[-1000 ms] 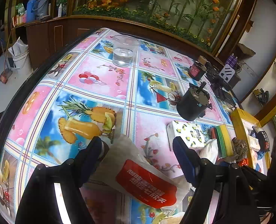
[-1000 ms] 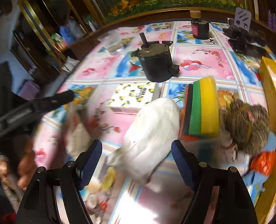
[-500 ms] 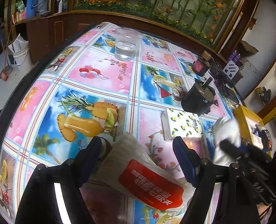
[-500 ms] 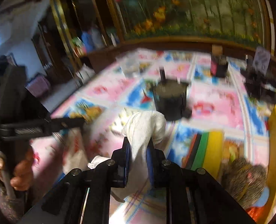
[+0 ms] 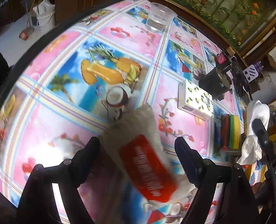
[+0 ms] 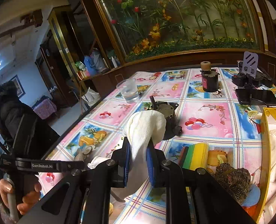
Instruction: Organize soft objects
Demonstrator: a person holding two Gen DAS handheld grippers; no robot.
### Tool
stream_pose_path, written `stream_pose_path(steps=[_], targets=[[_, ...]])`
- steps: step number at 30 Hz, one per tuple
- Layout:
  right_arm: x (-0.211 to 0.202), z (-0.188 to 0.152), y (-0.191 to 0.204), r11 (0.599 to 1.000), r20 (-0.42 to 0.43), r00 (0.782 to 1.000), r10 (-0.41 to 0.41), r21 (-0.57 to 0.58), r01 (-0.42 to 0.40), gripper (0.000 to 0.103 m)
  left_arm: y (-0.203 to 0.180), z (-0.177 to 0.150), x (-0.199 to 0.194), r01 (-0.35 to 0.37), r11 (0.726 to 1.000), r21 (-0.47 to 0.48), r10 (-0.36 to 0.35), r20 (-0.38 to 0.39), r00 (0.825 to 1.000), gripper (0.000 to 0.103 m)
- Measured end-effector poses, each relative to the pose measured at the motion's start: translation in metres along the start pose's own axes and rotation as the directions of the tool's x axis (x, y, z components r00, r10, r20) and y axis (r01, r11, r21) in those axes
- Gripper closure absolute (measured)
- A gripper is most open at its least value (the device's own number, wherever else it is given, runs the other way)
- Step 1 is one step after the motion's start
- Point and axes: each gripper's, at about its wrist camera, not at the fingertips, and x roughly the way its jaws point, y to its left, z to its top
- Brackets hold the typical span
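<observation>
A: Between the right gripper's [image 6: 139, 165] blue pads, what sits there?

B: A white cloth [image 6: 145, 128], pinched tight; its bulk bulges out toward twelve o'clock past the fingertips, lifted clear of the patterned tablecloth [image 6: 209, 115], and a tail hangs down at six.

A: And the left gripper [image 5: 138, 160]?

B: Jaws wide and opening. A white packet with a red label [image 5: 145, 166] lies on the cloth between them, slanting from eleven to five; I cannot tell whether the left finger touches it, and the right stands apart.

A: Any writing?

B: The packet's label print is blurred, unreadable. "GenRobot.AI" reads on the left gripper's bar in the right wrist view, at nine o'clock. "DAS" shows on the right gripper [image 5: 265, 149] at four o'clock in the left view.
</observation>
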Motion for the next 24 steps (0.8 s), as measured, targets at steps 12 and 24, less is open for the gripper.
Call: stream_pose_path(steps=[12,24], targets=[[-0.031,0.002,-0.006,0.999,0.071,0.997,0.032,0.028,-0.034,0.086,-0.045,-0.015,0.018,-0.161,0.984,0.074,0.157,0.062,0.986,0.063],[-0.045,0.011,-0.040,0.977,0.124,0.972,-0.197,0.102,0.185,0.086,-0.165,-0.009,-0.010,-0.200,0.932,0.303,0.077,0.375,0.924,0.063]])
